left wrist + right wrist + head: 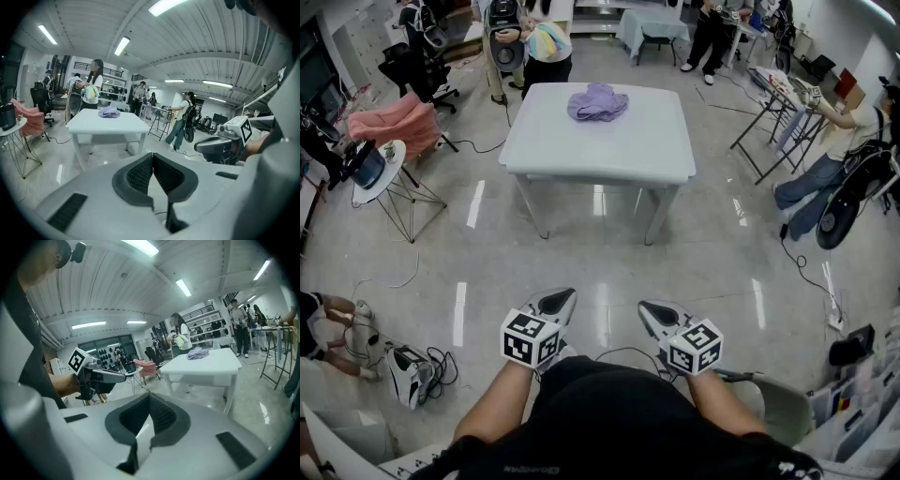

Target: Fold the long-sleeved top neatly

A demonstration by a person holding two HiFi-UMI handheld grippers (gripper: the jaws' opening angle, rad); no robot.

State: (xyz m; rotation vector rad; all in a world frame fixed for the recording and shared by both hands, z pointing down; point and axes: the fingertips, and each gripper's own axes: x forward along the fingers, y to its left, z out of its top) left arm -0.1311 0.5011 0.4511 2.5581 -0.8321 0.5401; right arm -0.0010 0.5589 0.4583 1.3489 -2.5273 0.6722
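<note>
Bottom centre of head view: left gripper (pixel 556 302) and right gripper (pixel 660 316) are tucked in close to the person's torso, side by side, tips angled a bit down at the floor. Both clenched tight, pads meeting, nothing in either. Looks like a carry/idle pose to me, i.e. folding not begun, operator standing off from the work area. Next out is bare shiny floor (pixel 609 272), mid frame. Past that, upper centre, the white table (pixel 656 155). The long-sleeved top (pixel 598 101) is a lilac crumpled heap on the far half of the tabletop, approx centred left-right, nothing else on the table w/ it. So the garment is well apart from both claws, straight ahead, no contact. My guess: bunched up like that, it needs spreading flat before any fold. Behind the table, top of frame, a bystander (pixel 546 45) stands near its far edge.
</note>
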